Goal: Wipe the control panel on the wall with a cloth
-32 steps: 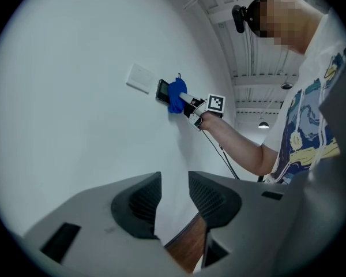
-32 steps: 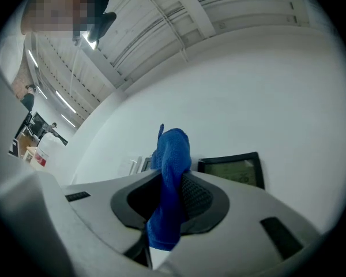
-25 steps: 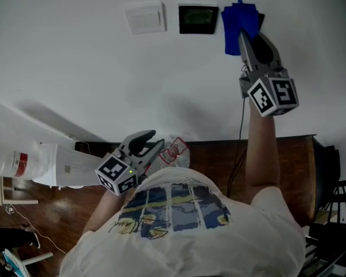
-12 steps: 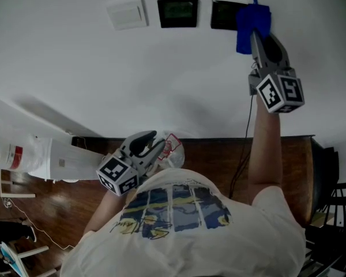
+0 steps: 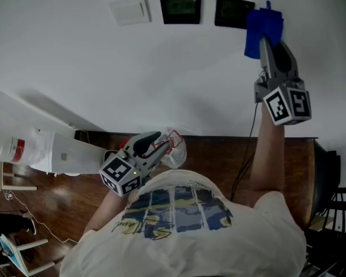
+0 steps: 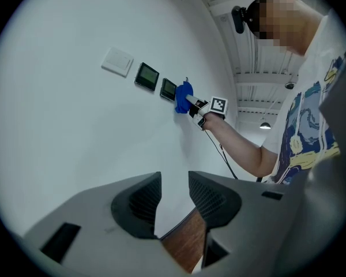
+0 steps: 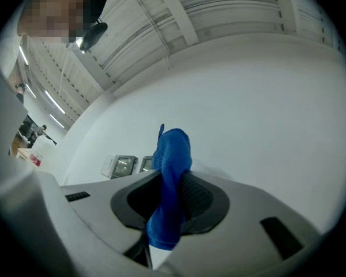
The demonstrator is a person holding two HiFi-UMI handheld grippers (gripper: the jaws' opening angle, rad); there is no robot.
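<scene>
Three plates sit in a row on the white wall: a white switch plate [image 5: 130,7], a dark panel with a greenish screen [image 5: 181,8], and a second dark control panel [image 5: 233,12]. My right gripper [image 5: 265,40] is raised to the wall, shut on a blue cloth [image 5: 263,30] that touches the right end of the second panel. In the right gripper view the cloth [image 7: 172,154] hangs between the jaws of the right gripper [image 7: 172,178]. My left gripper [image 5: 160,141] hangs low by the person's chest, narrowly open and holding nothing [image 6: 174,175].
A dark wooden surface [image 5: 219,154] runs below the wall, with a black cable [image 5: 242,172] hanging down it. A crumpled clear wrapper [image 5: 174,150] lies near the left gripper. A white bag-like bundle [image 5: 23,149] is at the left and a black chair [image 5: 334,201] at the right.
The right gripper has slid the blue cloth rightward across the second dark panel, which now shows almost whole. The left gripper has stayed low.
</scene>
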